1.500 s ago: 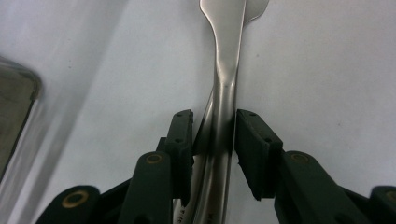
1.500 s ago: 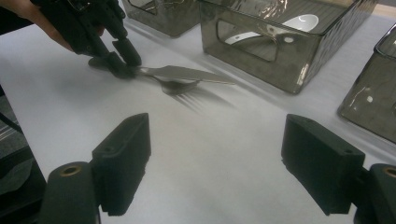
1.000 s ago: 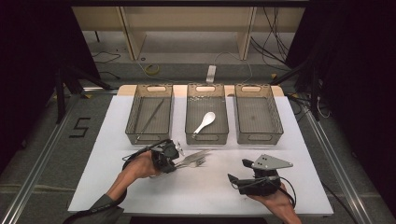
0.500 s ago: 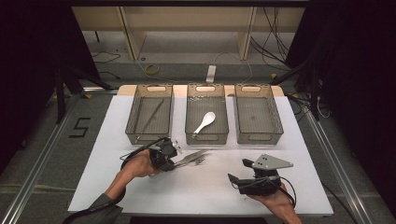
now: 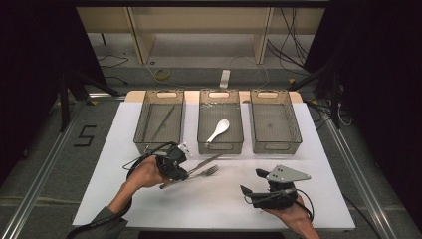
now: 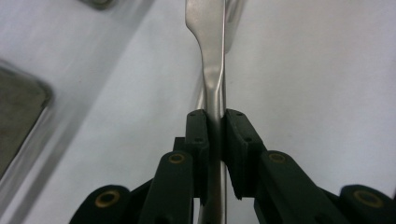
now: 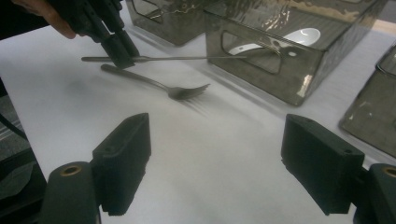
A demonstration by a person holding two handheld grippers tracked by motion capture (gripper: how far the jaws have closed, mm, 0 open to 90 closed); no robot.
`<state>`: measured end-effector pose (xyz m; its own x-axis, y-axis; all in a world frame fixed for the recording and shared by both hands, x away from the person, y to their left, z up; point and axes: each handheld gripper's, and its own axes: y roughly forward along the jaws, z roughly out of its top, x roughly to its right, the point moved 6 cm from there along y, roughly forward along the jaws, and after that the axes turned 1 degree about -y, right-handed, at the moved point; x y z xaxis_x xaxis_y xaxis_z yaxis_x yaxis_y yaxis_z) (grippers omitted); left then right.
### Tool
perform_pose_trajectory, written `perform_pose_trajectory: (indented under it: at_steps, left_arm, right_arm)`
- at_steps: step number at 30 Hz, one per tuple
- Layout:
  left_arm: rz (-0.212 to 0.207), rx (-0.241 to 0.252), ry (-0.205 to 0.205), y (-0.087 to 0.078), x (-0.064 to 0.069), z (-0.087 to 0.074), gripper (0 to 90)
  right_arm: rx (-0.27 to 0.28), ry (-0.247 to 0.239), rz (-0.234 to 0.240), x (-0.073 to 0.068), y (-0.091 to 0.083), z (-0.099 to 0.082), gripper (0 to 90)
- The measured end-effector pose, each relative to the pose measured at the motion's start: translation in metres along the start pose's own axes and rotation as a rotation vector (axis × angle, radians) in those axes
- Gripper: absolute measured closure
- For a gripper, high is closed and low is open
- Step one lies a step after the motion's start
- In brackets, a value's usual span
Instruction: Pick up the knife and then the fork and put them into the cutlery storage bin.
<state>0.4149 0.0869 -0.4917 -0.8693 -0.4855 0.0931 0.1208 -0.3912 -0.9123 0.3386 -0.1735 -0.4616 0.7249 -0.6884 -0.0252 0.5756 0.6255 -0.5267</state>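
Presently in hand: a metal utensil, apparently a knife (image 6: 210,70), is held lifted just above the white table (image 5: 219,209), in front of the bins; the carry to a bin is judged not yet begun.
Left gripper (image 6: 215,126): its jaws are drawn nearly together and clamped on the knife's handle, which is pinched on edge between the pads.
Right gripper (image 5: 251,181): its jaws are spread wide with nothing between them; it is held low over the table, well apart from the cutlery.
Fork (image 7: 182,91): it is lying flat on the table just beside and below the knife, untouched.
Bins: a thin dark item (image 5: 161,123) is seen in the left bin (image 5: 141,119), a white spoon (image 5: 219,130) in the middle bin (image 5: 220,147), nothing in the right bin (image 5: 276,148).
Next move, as judged: the knife should be kept level, carried over a bin's near wall and released only once past the rim. Which bin is meant cannot be told.
After that: the fork is left to be picked up.
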Motion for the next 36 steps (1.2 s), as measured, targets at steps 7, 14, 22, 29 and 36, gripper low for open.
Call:
perform_pose_trajectory:
  at_steps: [7,14,22,29,36]
  left_arm:
    - [-0.063,0.000,0.021,-0.001,0.021,0.007,79.4]
    - [-0.106,-0.026,0.070,0.002,0.044,0.015,79.5]
    - [-0.175,-0.066,0.091,0.007,0.060,0.017,79.5]
    - [-0.195,-0.085,0.102,0.011,0.068,0.019,79.5]
    - [-0.218,-0.097,0.113,0.012,0.076,0.022,79.5]
  right_arm:
    - [0.006,-0.104,0.021,-0.019,0.008,0.008,25.2]
    - [-0.043,-0.302,0.066,-0.051,0.024,0.011,25.7]
    - [-0.089,-0.442,0.054,-0.064,0.037,0.008,26.7]
    - [-0.136,-0.561,0.053,-0.072,0.050,0.003,29.7]
    - [-0.181,-0.649,0.041,-0.072,0.057,0.000,35.3]
